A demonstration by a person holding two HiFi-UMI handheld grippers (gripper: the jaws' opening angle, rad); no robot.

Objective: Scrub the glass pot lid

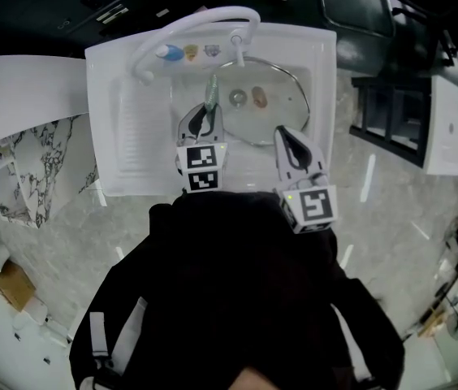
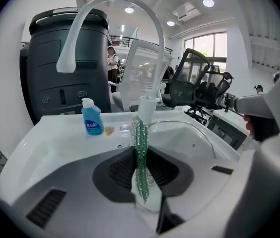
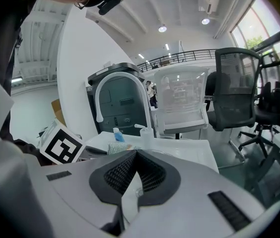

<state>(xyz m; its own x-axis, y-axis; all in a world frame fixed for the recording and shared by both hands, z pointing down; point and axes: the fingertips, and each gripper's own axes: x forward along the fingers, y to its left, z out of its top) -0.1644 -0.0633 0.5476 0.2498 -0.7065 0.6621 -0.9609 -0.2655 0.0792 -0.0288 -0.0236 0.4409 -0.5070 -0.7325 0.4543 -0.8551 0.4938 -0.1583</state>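
Note:
The glass pot lid sits in the basin of a white sink, its knob near the middle. In the left gripper view its metal rim arcs up over the basin. My left gripper is shut on a green-and-white bristle brush, whose head points at the lid's near-left edge. The brush stands upright between the left gripper's pads. My right gripper is at the lid's near-right rim, jaws closed on it. In the right gripper view the right gripper has its pads together.
A curved white faucet arches over the back of the sink. A blue bottle and small items stand on the back ledge. A ribbed drainboard lies to the left. Office chairs stand beyond the sink.

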